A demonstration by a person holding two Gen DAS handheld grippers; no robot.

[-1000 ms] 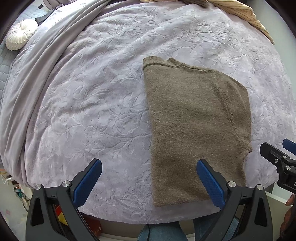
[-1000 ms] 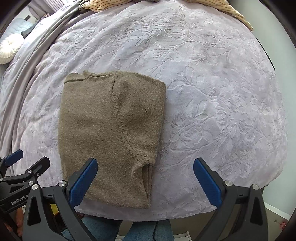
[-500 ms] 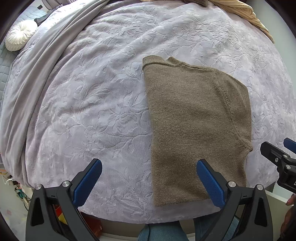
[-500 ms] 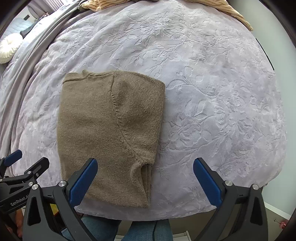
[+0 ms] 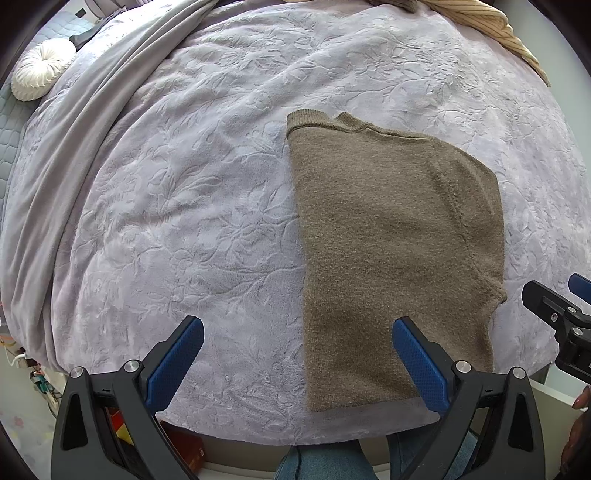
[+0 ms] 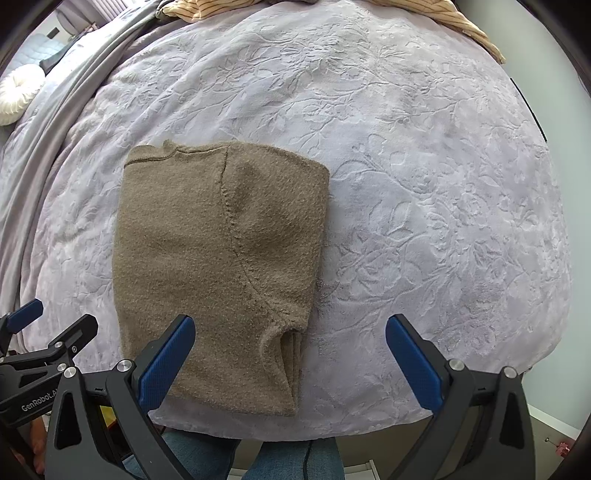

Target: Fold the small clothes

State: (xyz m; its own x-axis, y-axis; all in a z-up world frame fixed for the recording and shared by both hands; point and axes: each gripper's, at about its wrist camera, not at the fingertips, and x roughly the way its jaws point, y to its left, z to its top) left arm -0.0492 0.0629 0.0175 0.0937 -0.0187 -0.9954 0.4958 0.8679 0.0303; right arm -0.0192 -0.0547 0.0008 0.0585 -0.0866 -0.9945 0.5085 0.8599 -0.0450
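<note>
Lavender plush with an embossed leaf pattern covers the bed [image 5: 184, 192] that fills both of my views, a grey sheet [image 5: 92, 122] bunched along its far left side. On it, close to the near edge in front of me, lies the brown knit sweater [image 5: 388, 240], already folded lengthwise into a tall narrow panel with its ribbed collar pointing away and its hem toward me. From the right wrist view the sleeve looks tucked in, its cuff [image 6: 284, 354] and stacked layers showing at the near right corner. I judge the side folds done and the crosswise fold, hem up to collar, not yet made. A striped tan garment [image 6: 443, 14] heaps at the far edge, perhaps waiting its turn, and a round white cushion [image 5: 40, 74] sits far left. My left gripper [image 5: 295, 354] hovers spread wide above the near left part of the sweater, holding nothing. My right gripper [image 6: 291, 354] is equally wide apart and empty, over the near right corner.
</note>
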